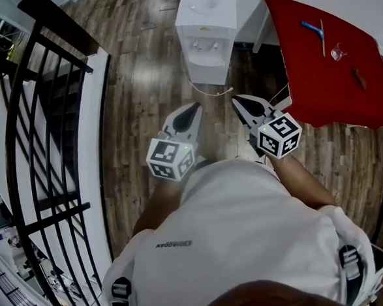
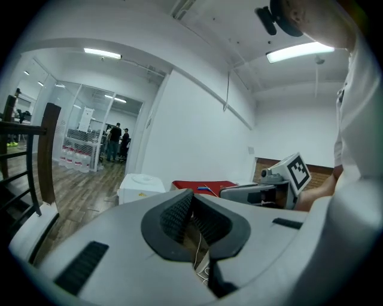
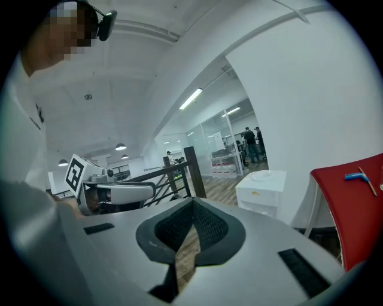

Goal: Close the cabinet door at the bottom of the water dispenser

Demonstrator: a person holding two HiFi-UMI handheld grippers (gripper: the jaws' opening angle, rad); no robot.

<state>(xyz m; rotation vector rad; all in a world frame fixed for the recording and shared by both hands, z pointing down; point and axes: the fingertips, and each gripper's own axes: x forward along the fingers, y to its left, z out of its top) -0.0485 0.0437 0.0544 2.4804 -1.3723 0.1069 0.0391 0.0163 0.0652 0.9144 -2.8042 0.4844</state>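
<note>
Right tool [image 3: 191, 204], ribbed pads [image 3: 172, 226] seemingly together.

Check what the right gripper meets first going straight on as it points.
Probably the wooden floor, in the gap between the railing and the water dispenser; the right gripper aims slightly down. Depth unclear.

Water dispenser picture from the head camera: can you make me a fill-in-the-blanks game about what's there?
1. The water dispenser is coloured ____.
2. The table to its right in the head view has a ____ top.
3. The floor is made of ____.
4. The right gripper is ____, not open, with nothing in it.
Missing words: white; red; wood; shut
</note>
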